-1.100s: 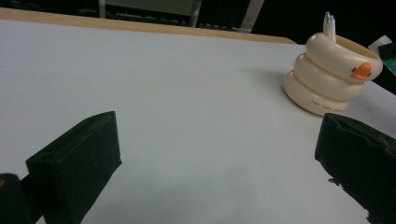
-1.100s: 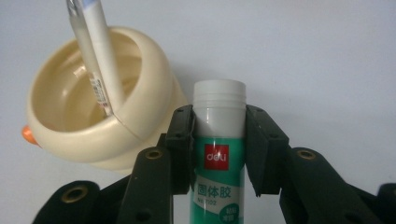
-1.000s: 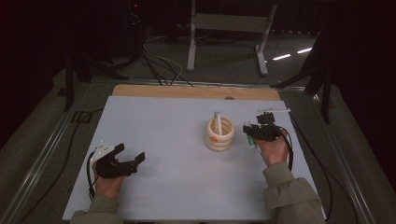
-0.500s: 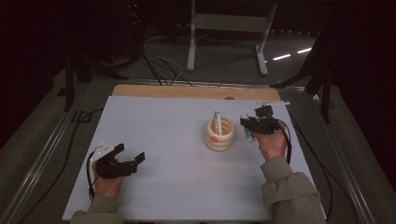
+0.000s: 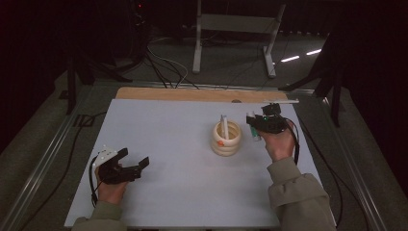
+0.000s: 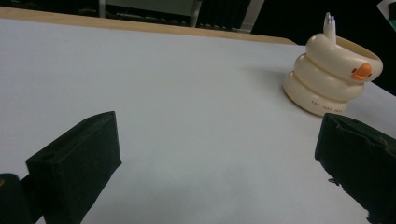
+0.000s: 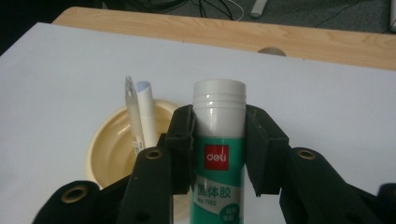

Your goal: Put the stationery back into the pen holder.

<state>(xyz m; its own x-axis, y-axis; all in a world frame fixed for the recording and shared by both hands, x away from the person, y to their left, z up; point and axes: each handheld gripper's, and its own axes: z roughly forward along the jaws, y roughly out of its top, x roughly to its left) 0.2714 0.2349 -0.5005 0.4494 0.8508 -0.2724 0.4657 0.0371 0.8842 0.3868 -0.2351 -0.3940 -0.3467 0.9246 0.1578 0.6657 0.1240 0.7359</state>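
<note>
The glue stick (image 7: 219, 154) stood upright, clamped between the jaws of the right claw (image 7: 219, 140) just beside the cream ringed pen holder (image 5: 226, 137) on the white worktop (image 5: 168, 144), while the left claw (image 5: 135, 165) rested apart, well away.

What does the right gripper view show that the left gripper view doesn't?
Right gripper view: the right tongs shut on a green and white glue stick, with the cream holder's open mouth and two pens inside. Left gripper view: the left tongs wide open over bare table, and the orange beak on the holder's side. Both share the holder, the white tabletop and its wooden edge.
</note>
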